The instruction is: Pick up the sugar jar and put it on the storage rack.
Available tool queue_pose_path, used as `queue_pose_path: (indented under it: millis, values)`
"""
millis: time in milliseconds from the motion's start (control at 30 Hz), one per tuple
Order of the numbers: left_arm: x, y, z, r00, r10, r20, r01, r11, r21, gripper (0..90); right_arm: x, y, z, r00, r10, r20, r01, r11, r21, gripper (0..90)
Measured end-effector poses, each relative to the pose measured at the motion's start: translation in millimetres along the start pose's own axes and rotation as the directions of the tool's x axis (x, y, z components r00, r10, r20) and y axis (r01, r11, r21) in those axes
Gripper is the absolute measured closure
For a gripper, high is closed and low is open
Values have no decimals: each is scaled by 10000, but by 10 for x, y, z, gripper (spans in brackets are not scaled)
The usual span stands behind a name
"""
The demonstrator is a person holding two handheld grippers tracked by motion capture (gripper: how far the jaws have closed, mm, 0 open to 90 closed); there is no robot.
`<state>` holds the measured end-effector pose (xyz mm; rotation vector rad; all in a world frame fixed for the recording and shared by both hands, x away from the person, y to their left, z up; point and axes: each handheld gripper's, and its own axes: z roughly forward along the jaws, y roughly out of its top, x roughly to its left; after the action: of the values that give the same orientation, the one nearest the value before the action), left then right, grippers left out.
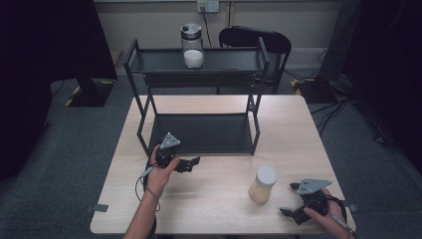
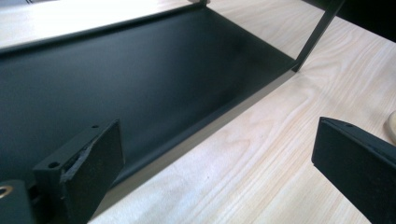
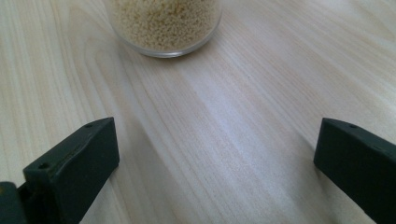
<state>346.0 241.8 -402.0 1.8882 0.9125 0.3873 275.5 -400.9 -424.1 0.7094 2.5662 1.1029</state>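
A clear jar of pale yellow grains [image 1: 263, 184] with a white lid stands on the table at the front right. In the right gripper view, the jar's base [image 3: 166, 23] sits straight ahead of the jaws at a short distance. My right gripper [image 1: 289, 199] rests just right of the jar, open and empty [image 3: 215, 168]. A second jar [image 1: 192, 46], with white contents and a metal lid, stands on the top shelf of the black rack [image 1: 199, 59]. My left gripper [image 1: 191, 164] hovers open and empty [image 2: 217, 172] at the front edge of the rack's lower shelf [image 2: 140, 79].
The two-tier rack takes up the back half of the wooden table [image 1: 214, 199]; its thin front leg [image 2: 317, 35] stands ahead of the left gripper. A black chair [image 1: 256, 37] is behind the table. Bare tabletop lies between the two grippers.
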Motion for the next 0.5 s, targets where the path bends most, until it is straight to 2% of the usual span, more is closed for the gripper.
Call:
queue_pose_path:
  millis: [333,500]
  values:
    - [-6,-175,60,9999,-70,-96,75,9990,448,18,0,0,0,10000,4,1,-4,10000,-1,0]
    - [-46,-185,59,9993,239,-287,-217,9971,730,18,0,0,0,10000,3,1,-3,10000,-2,0]
